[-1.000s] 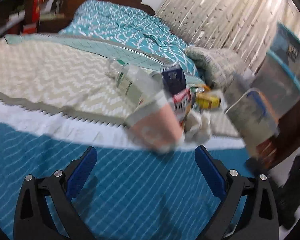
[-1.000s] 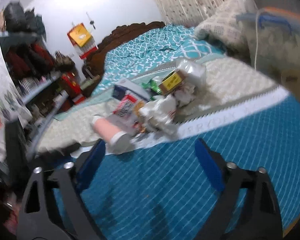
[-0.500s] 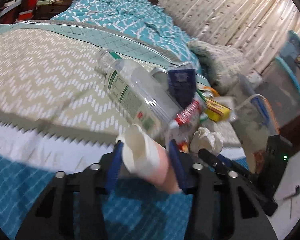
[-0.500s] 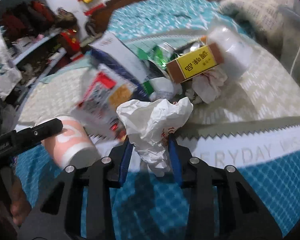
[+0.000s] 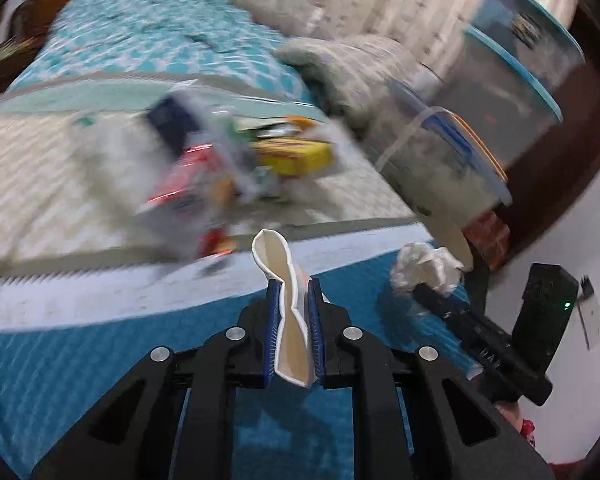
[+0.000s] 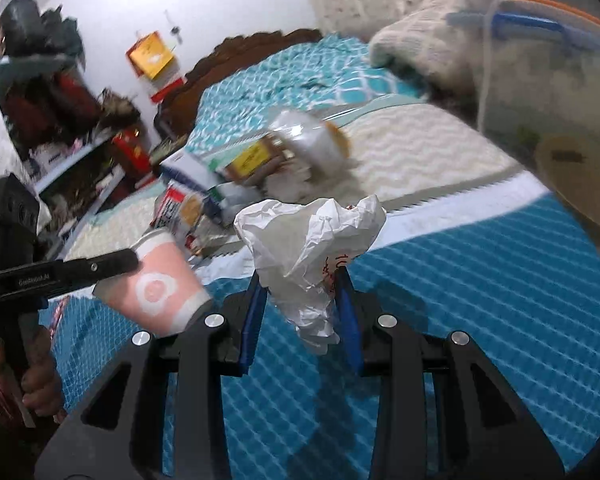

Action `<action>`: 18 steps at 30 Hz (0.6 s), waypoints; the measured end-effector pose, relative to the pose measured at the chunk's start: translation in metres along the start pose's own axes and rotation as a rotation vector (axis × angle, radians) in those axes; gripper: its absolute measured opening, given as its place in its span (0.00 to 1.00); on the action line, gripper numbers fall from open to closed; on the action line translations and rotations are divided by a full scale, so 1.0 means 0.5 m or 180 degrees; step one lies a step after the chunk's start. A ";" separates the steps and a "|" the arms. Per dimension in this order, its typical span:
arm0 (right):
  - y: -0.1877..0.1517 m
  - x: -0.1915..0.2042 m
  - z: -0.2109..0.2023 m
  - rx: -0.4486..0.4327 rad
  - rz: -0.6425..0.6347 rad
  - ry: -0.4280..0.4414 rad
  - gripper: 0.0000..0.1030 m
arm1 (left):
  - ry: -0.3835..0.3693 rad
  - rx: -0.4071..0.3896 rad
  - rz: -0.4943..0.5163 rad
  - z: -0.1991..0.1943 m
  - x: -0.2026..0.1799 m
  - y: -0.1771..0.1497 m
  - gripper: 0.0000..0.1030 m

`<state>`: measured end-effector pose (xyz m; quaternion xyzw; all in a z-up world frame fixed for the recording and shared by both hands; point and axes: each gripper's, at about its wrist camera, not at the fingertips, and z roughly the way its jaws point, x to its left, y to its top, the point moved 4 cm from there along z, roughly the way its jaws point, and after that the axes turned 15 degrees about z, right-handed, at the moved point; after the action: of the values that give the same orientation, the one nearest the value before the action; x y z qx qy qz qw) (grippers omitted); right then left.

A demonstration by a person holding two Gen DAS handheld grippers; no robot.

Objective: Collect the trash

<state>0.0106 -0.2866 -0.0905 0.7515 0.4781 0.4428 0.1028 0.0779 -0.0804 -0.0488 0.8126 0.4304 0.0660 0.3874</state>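
My left gripper (image 5: 293, 292) is shut on a pink-and-white paper cup (image 5: 286, 300), squashed flat between the blue pads and held above the bed. From the right wrist view the same cup (image 6: 156, 286) shows at the left. My right gripper (image 6: 300, 292) is shut on a crumpled white paper wad (image 6: 308, 248), also seen from the left wrist view (image 5: 426, 270). The trash pile (image 6: 260, 160) of boxes, wrappers and a clear bottle lies on the beige blanket behind; it is blurred in the left wrist view (image 5: 228, 160).
Blue quilted bedding (image 6: 480, 300) lies under both grippers. Clear storage bins (image 5: 512, 92) stand right of the bed. A grey pillow (image 6: 424, 44) and wooden headboard (image 6: 244, 52) lie beyond. Cluttered shelves (image 6: 60, 120) stand at the left.
Both grippers closed on trash half a second ago and have since lifted and pulled back from the pile; the cup is now squashed flat in the left gripper.
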 end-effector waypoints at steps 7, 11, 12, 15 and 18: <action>0.058 -0.142 -0.069 -0.0372 0.0435 -0.0158 0.36 | -0.0342 -0.0016 0.0481 0.106 -0.167 0.131 0.12; 0.142 -0.275 -0.133 -0.0756 0.0703 -0.0518 0.36 | -0.0682 0.0050 0.0818 0.218 -0.304 0.224 0.12; 0.160 -0.305 -0.142 -0.0792 0.0773 -0.0583 0.36 | -0.0778 0.0074 0.0895 0.254 -0.345 0.246 0.13; 0.209 -0.396 -0.153 -0.0821 0.0977 -0.0775 0.37 | -0.0912 0.0137 0.1052 0.360 -0.445 0.295 0.14; 0.245 -0.466 -0.143 -0.0741 0.1106 -0.0908 0.40 | -0.0931 0.0223 0.1134 0.463 -0.522 0.329 0.17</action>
<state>-0.0021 -0.5582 -0.1100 0.8604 0.2682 0.3953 0.1774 0.1245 -0.4631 -0.0365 0.8896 0.2215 -0.0002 0.3993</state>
